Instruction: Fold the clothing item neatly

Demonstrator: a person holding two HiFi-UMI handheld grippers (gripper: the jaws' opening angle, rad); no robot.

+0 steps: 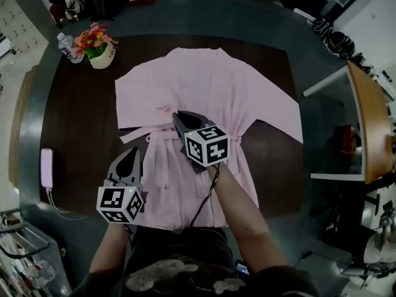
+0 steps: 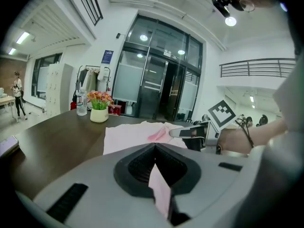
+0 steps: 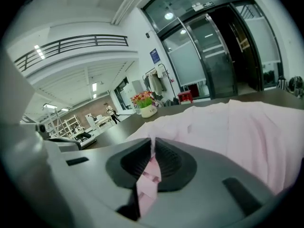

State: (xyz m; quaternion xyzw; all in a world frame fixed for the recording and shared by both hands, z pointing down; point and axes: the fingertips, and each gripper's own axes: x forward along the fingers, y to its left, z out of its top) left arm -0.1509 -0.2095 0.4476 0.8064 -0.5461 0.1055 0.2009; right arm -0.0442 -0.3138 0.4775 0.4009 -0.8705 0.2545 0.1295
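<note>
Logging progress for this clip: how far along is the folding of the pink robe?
Done: the pink robe lies flat on the table. In hand: the left gripper and right gripper each pinch pink fabric. Left: no finished fold shows; one sleeve lies outstretched.
</note>
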